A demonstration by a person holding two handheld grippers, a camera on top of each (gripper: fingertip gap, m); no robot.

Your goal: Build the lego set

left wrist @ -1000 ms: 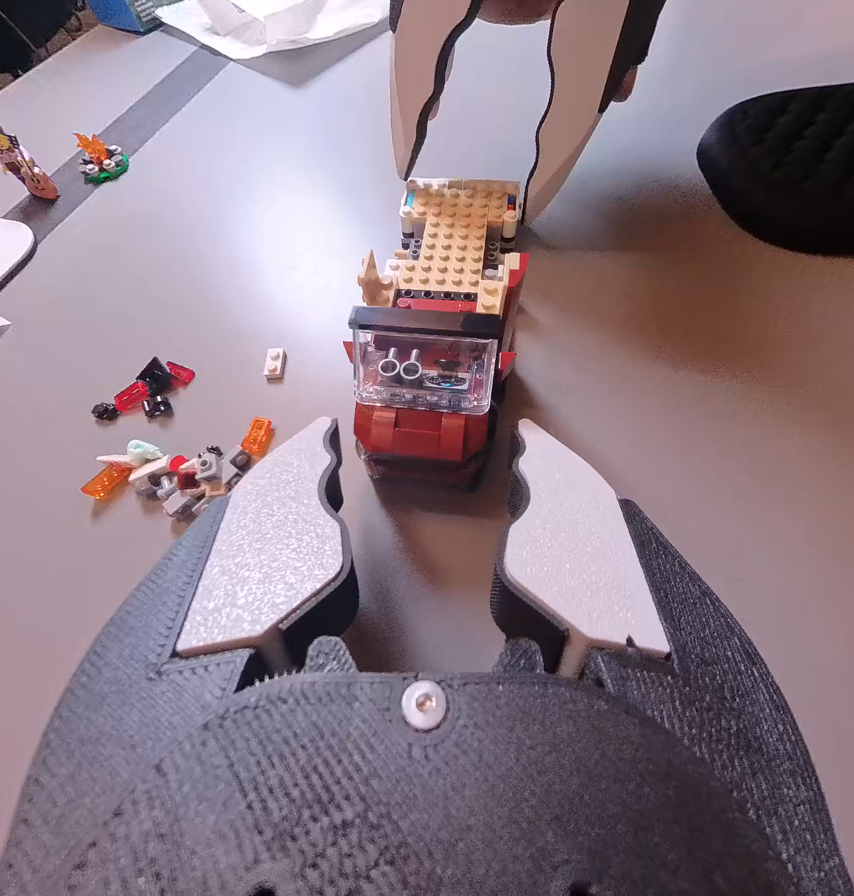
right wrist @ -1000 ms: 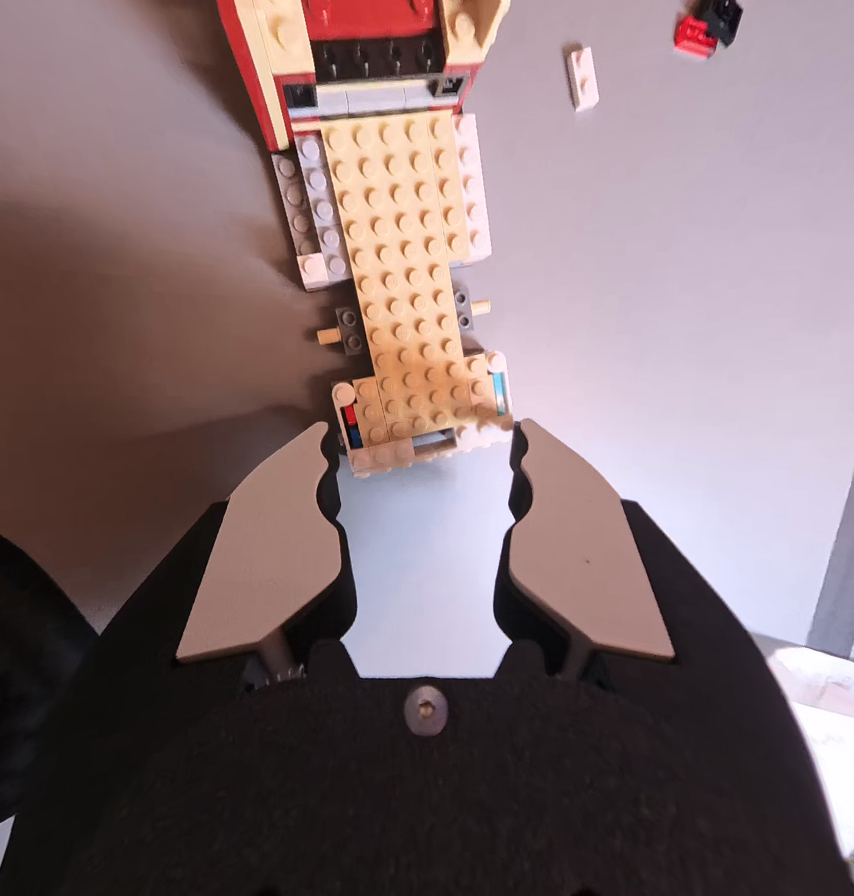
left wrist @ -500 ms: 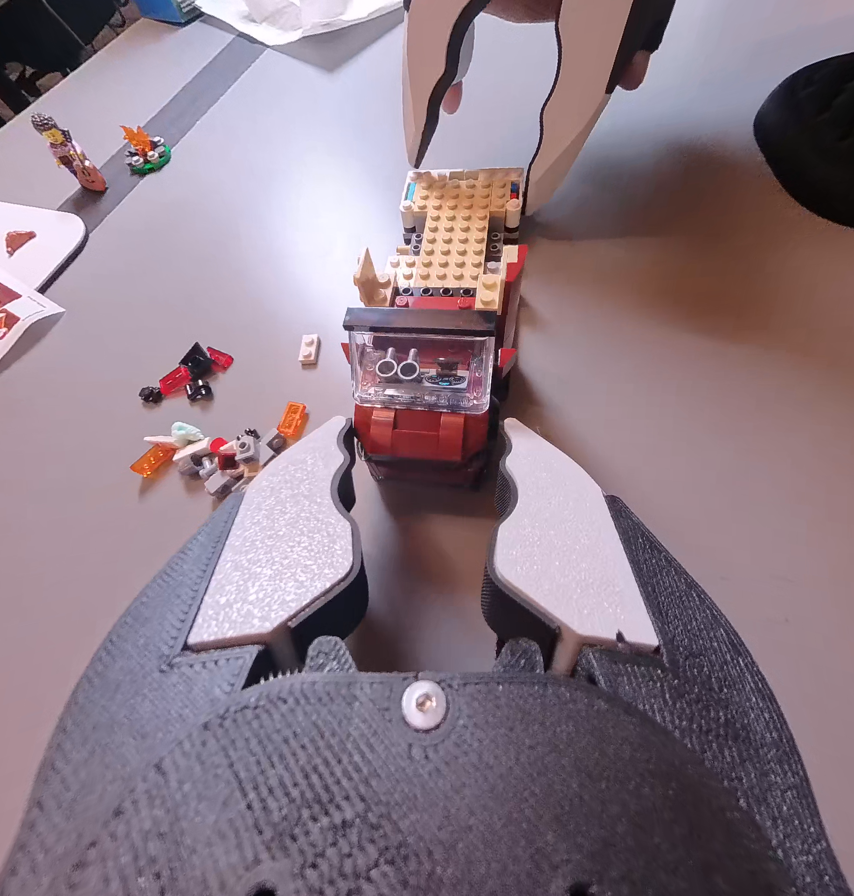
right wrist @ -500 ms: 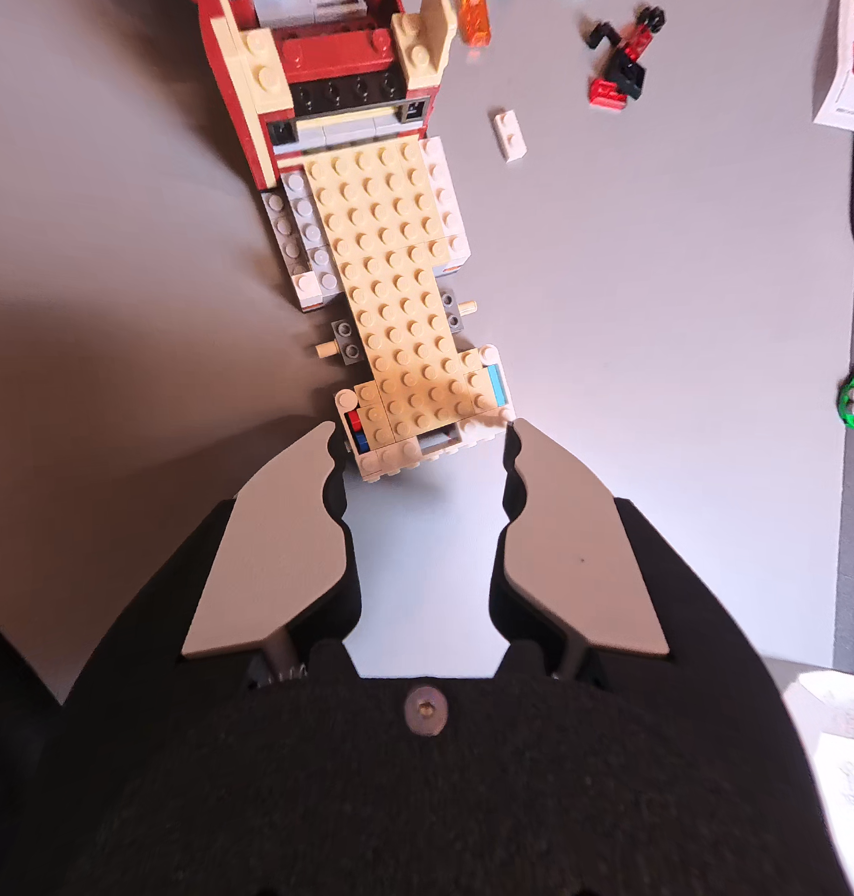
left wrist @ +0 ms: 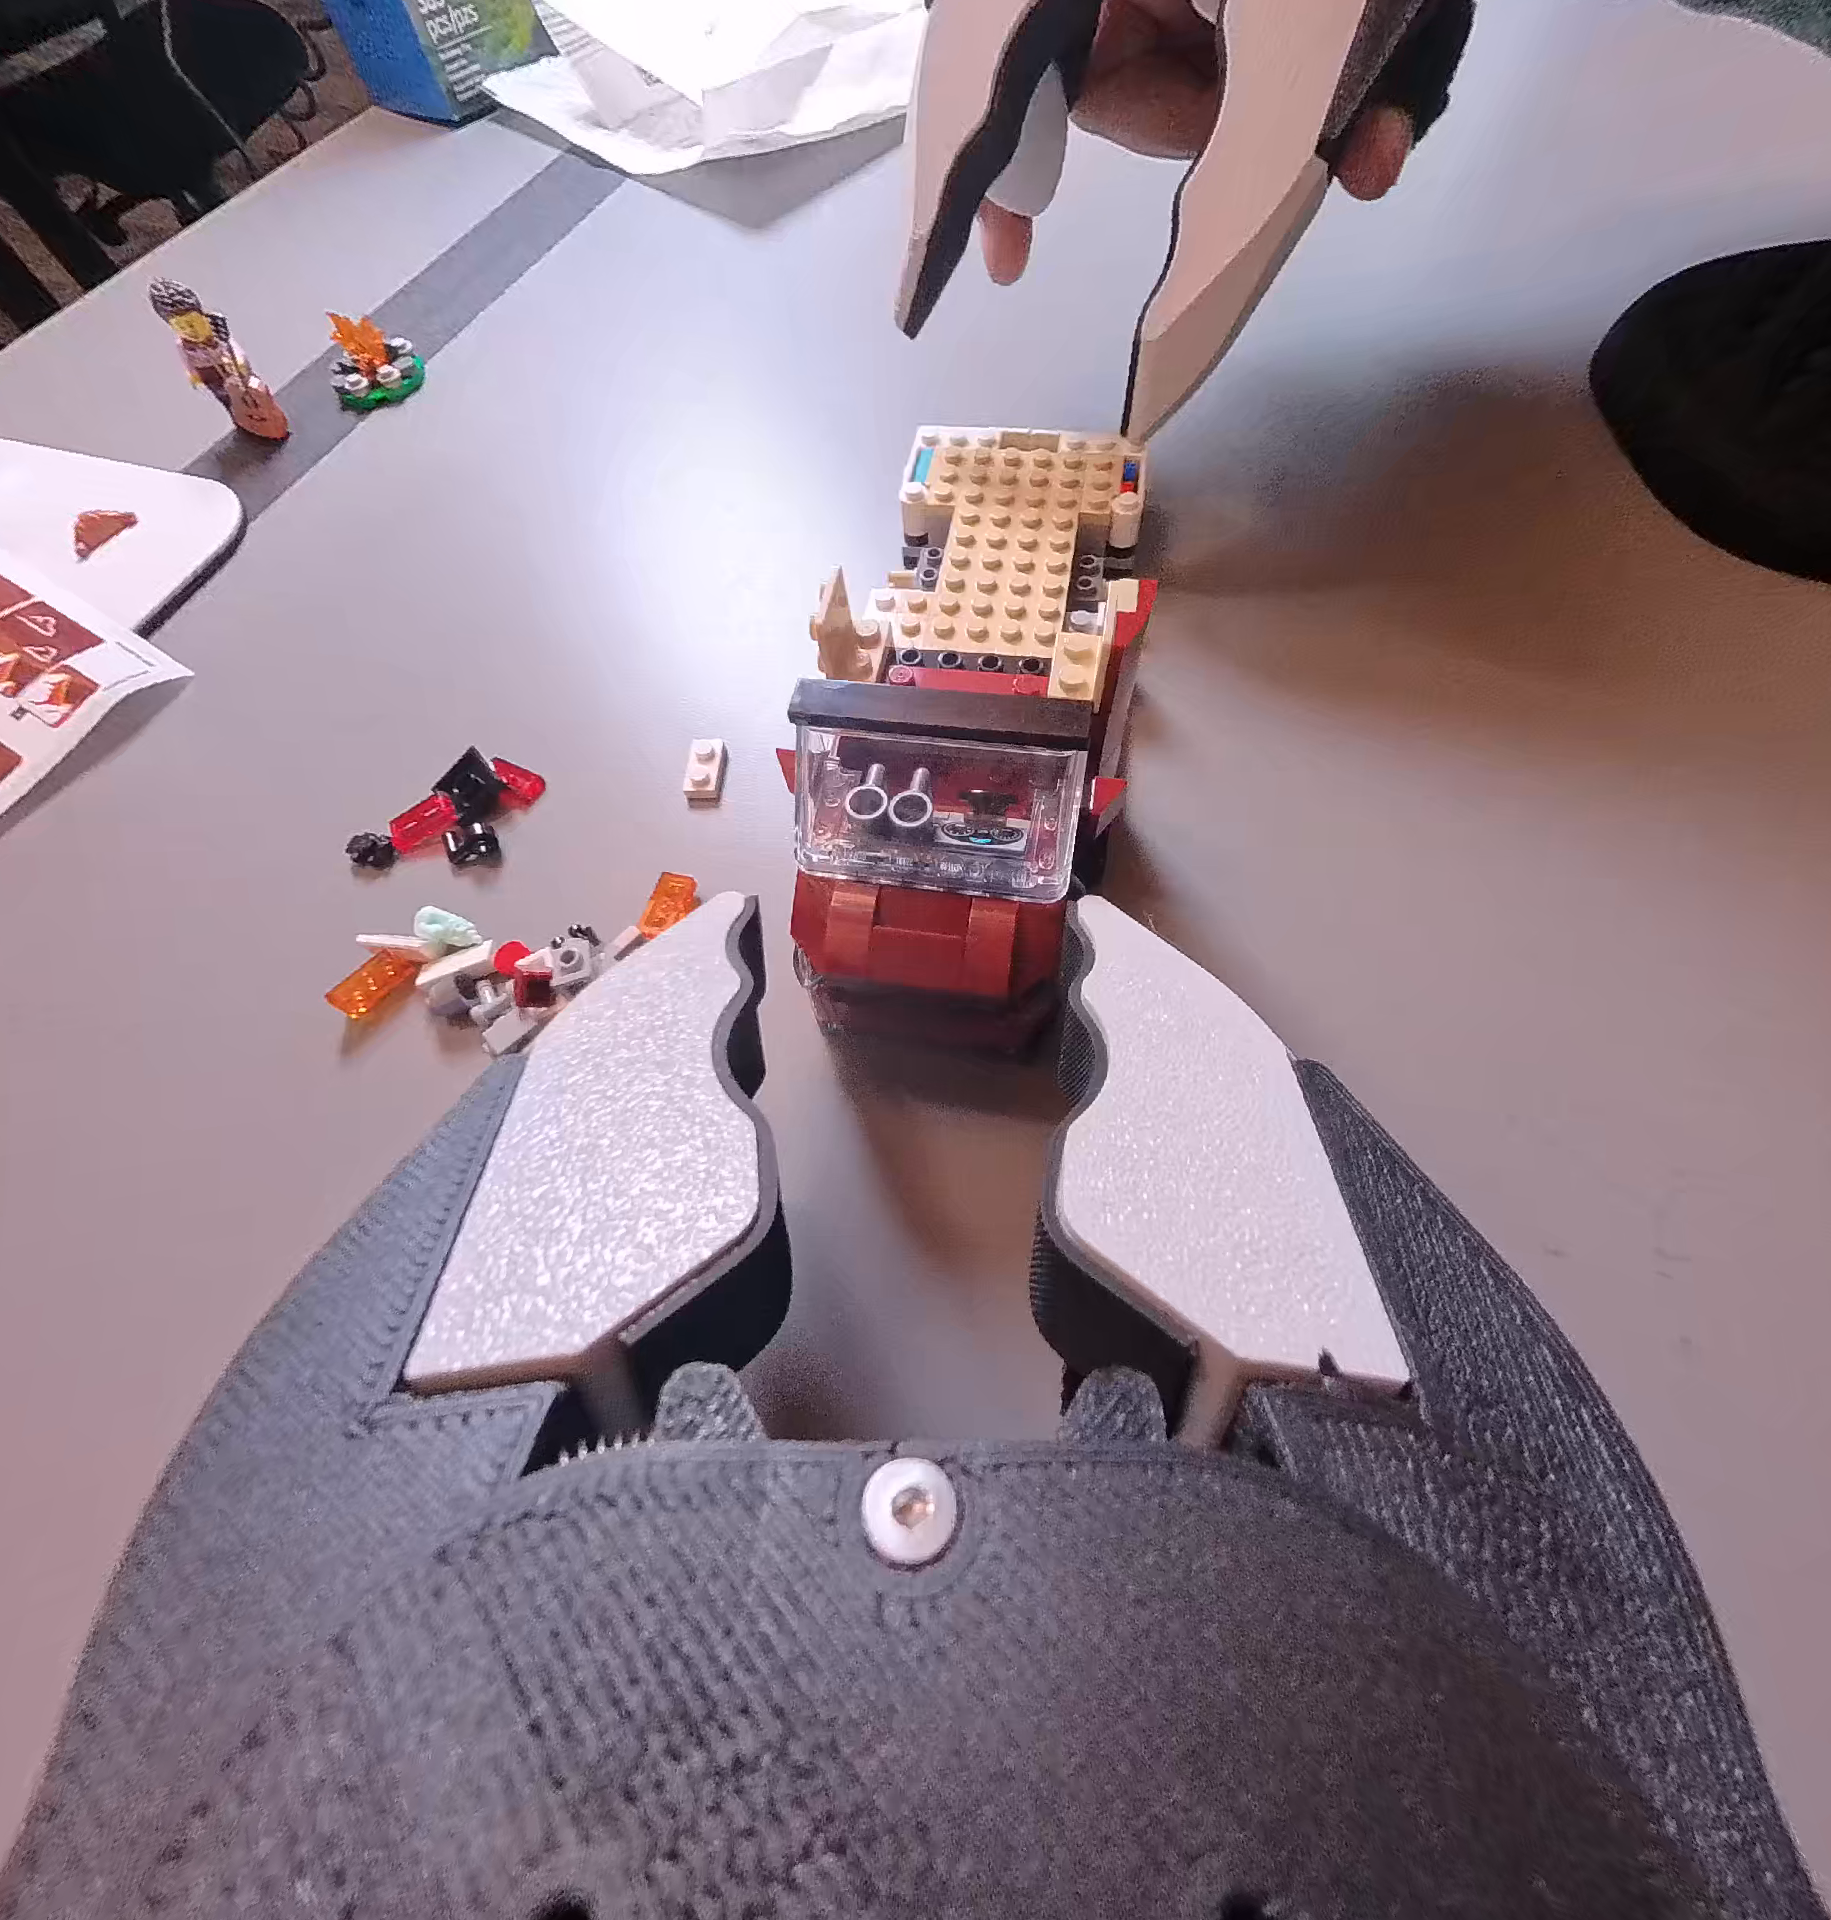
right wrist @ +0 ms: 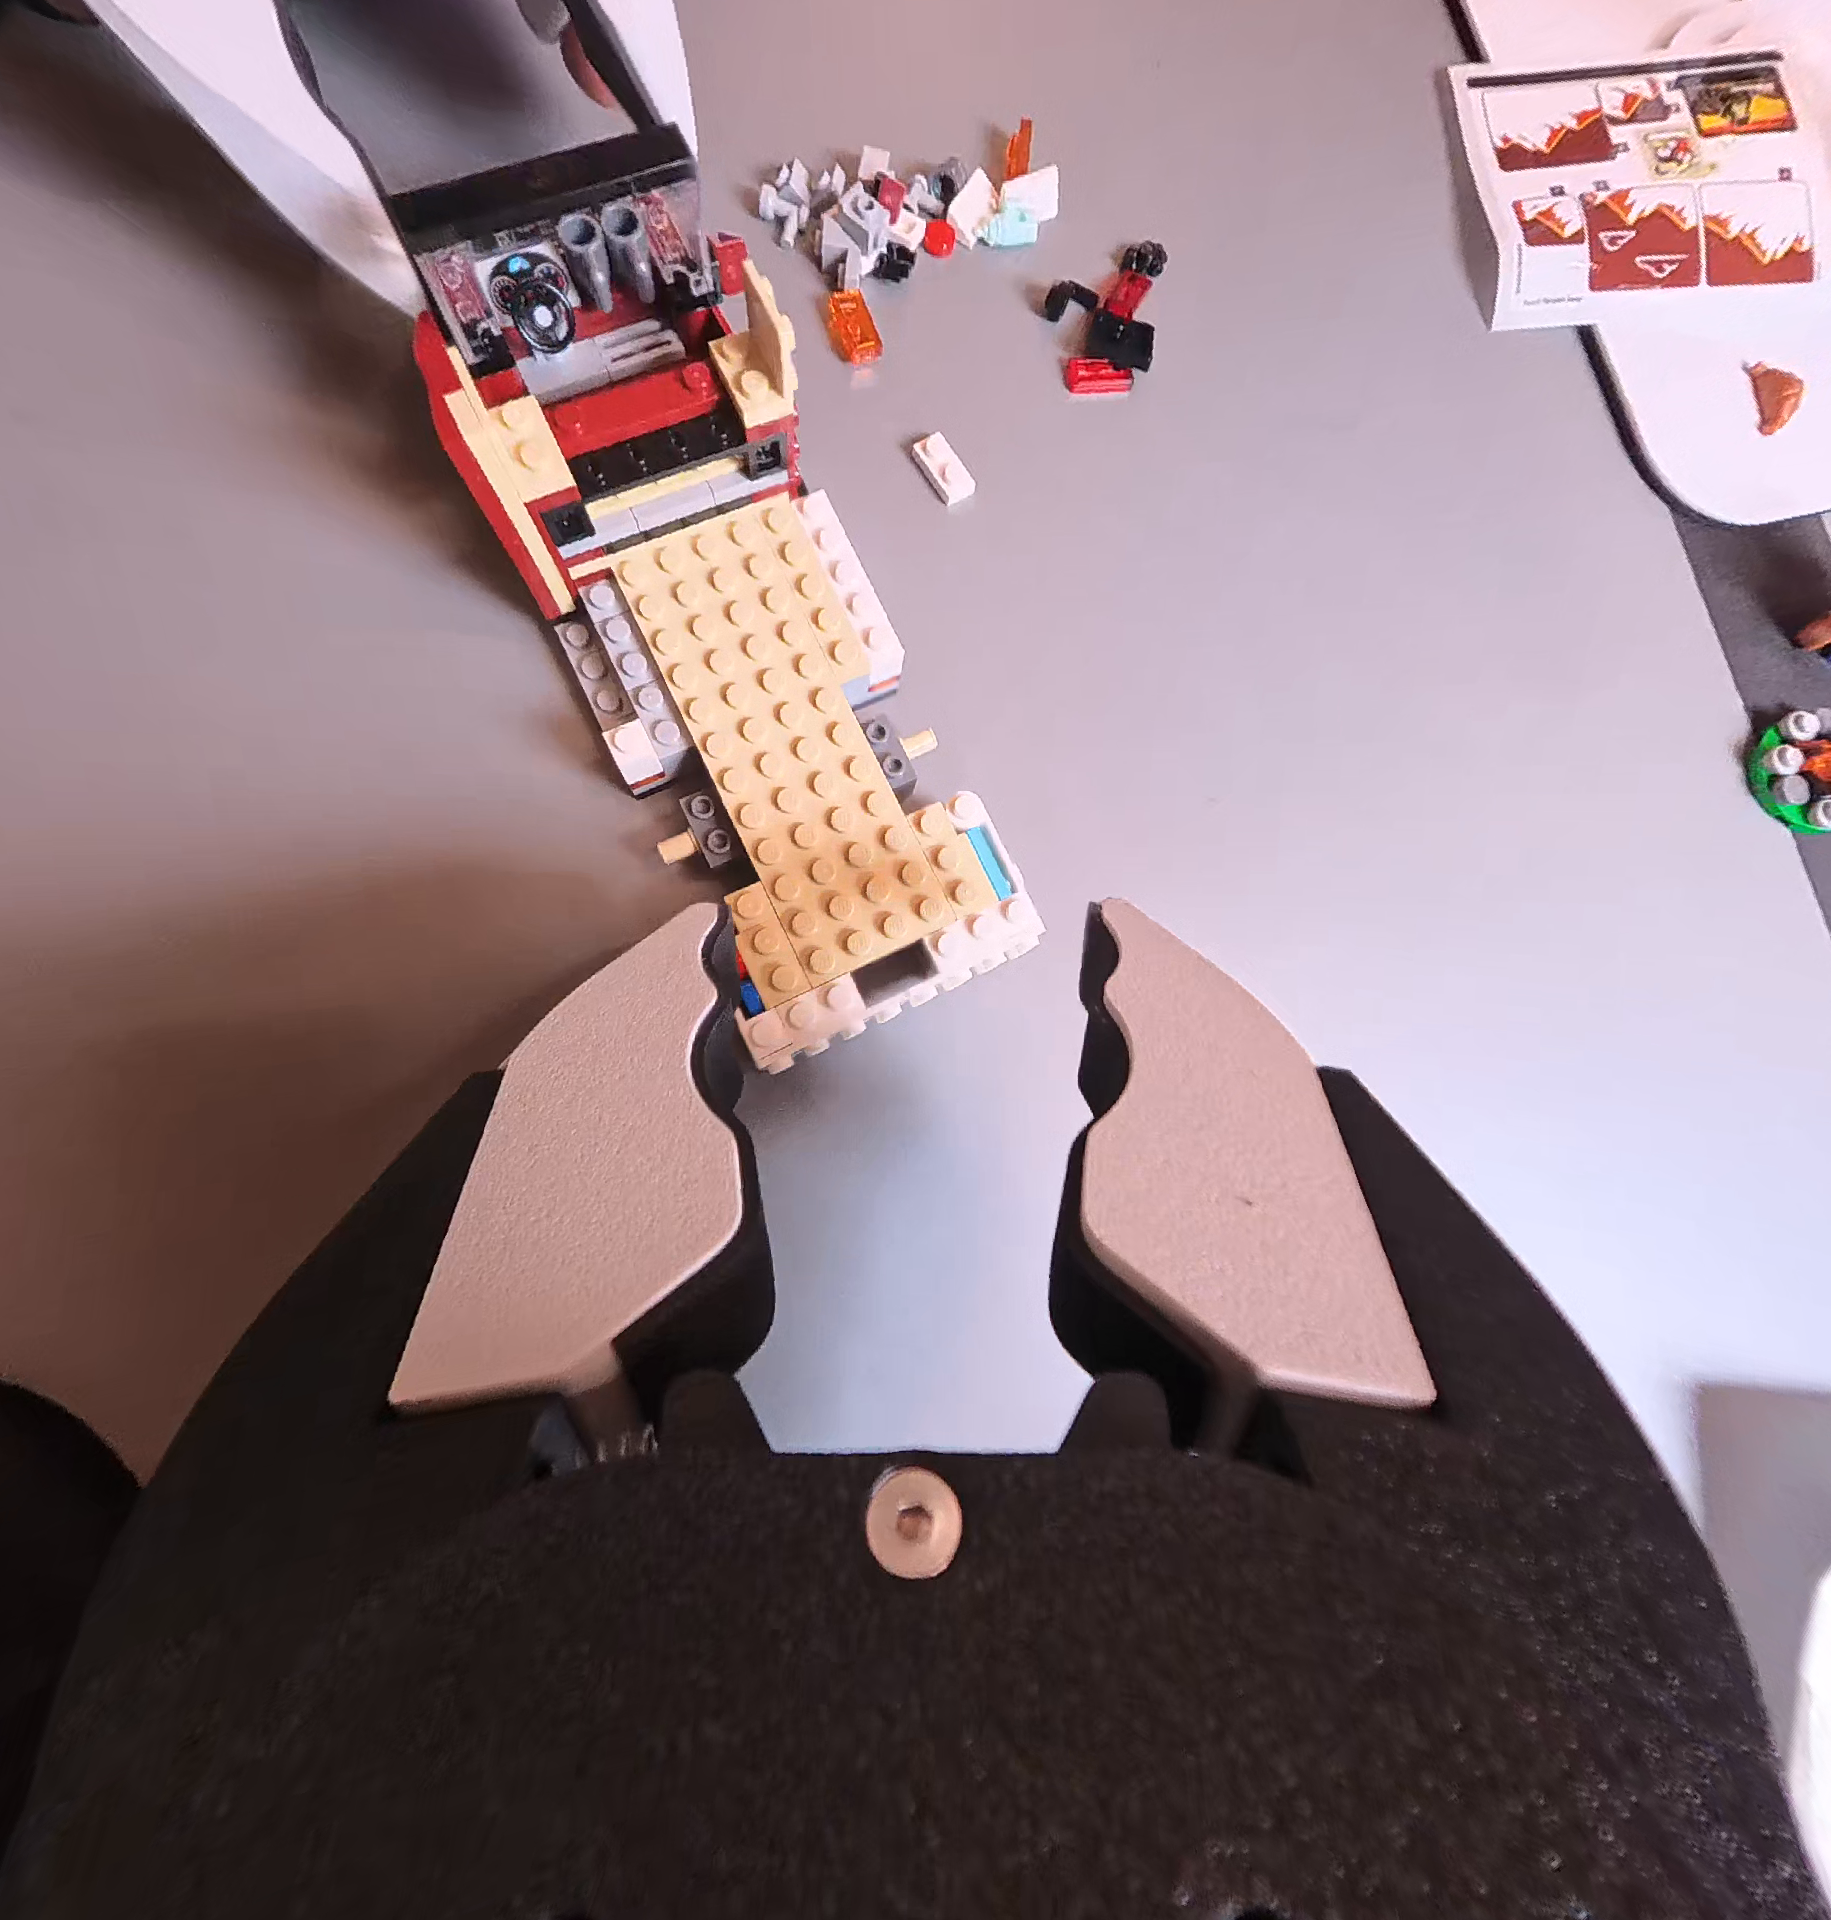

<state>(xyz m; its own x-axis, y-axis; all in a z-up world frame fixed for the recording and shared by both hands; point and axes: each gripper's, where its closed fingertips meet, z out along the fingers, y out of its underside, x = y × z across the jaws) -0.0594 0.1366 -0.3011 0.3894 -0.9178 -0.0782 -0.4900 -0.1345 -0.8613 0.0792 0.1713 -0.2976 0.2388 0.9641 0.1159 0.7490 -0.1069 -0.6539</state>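
Grippers ease off the half-built truck

Lego truck (left wrist: 978, 727) sits on the grey table (left wrist: 1462, 935) between the two tools, its dark red nose and clear windscreen toward the left gripper (left wrist: 916, 914), its tan studded bed running away toward the right gripper (left wrist: 1025, 343).

Half a second ago the right gripper straddled the rear of the bed, one fingertip at each corner. Now it has risen and slid sideways: in its own view only the left finger (right wrist: 682, 997) still meets the rear corner, while the other stands apart over bare table. Its jaws are spread and hold nothing. In the left wrist view the same tool hangs above the tail, one tip just at the far corner.

The left gripper has changed little. Its jaws remain spread, a fingertip on either side of the nose, near it but not visibly clamping.

Judged from this, the squaring or steadying of the model looks finished, and the right tool is free for the next part. Candidates lie beside the cab: a small white plate (right wrist: 943, 469), a red and black cluster (right wrist: 1108, 312) and a heap of mixed pieces (right wrist: 906, 213). The instruction sheet (right wrist: 1649, 177) lies beyond them.
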